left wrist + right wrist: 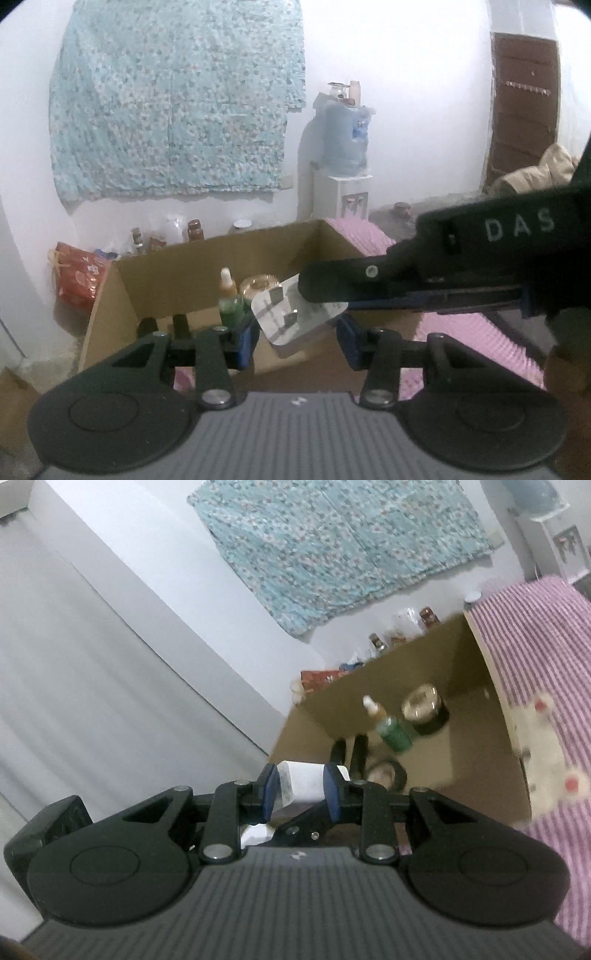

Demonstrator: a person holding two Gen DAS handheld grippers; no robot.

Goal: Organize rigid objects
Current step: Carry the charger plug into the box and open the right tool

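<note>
A white plug adapter with metal pins hangs in the air in front of an open cardboard box. My right gripper is shut on the adapter; in the left wrist view it reaches in from the right. My left gripper has its blue pads against the adapter's two sides. Inside the box stand a green dropper bottle, a gold-lidded jar and some dark items.
A pink striped cover lies to the right of the box. Small bottles and a red bag sit behind and left of it. A water dispenser stands by the wall, with a floral cloth hanging there.
</note>
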